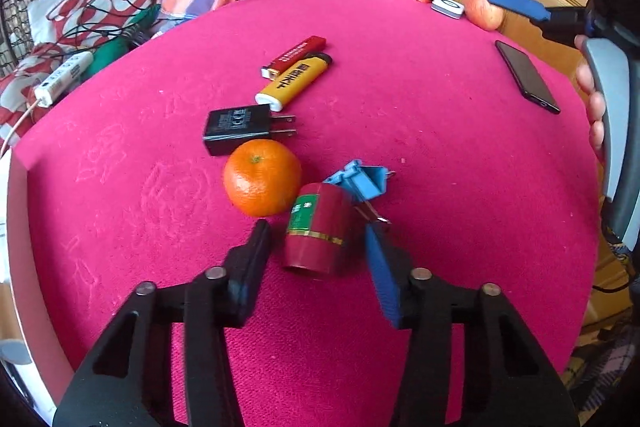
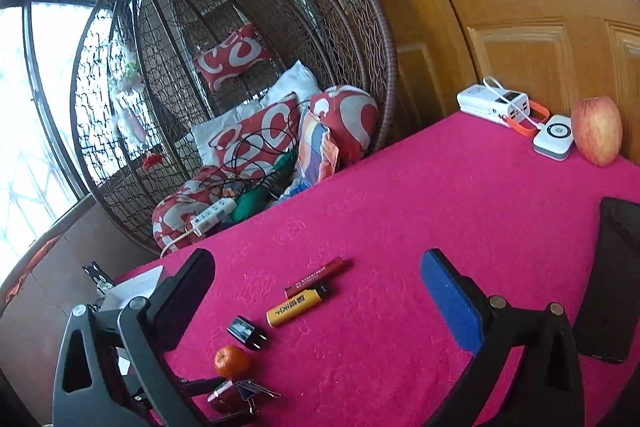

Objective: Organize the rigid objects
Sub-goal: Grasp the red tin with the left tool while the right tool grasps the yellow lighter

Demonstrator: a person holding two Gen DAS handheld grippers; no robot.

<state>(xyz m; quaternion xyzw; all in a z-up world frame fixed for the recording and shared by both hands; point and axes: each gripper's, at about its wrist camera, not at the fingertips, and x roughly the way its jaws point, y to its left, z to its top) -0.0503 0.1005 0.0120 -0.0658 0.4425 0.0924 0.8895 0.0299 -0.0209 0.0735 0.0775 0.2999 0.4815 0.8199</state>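
A dark red can (image 1: 316, 235) with a green label stands on the pink tablecloth (image 1: 440, 147) between the fingers of my left gripper (image 1: 318, 233). The jaws are open: a narrow gap shows beside the black left finger (image 1: 256, 247). An orange (image 1: 262, 177) and a blue binder clip (image 1: 360, 181) touch the can's far side. Behind them lie a black charger plug (image 1: 240, 129), a yellow lighter (image 1: 294, 79) and a red lighter (image 1: 294, 55). My right gripper (image 2: 318, 259) hovers open and empty above the table, near the lighters (image 2: 296, 309).
A black phone (image 2: 612, 279) lies at the right edge. An apple (image 2: 596, 131), a small white device (image 2: 554, 141) and a white power bank (image 2: 492, 103) sit at the far side by a wooden door. A hanging wicker chair (image 2: 240, 27) with cushions and cables stands behind the table.
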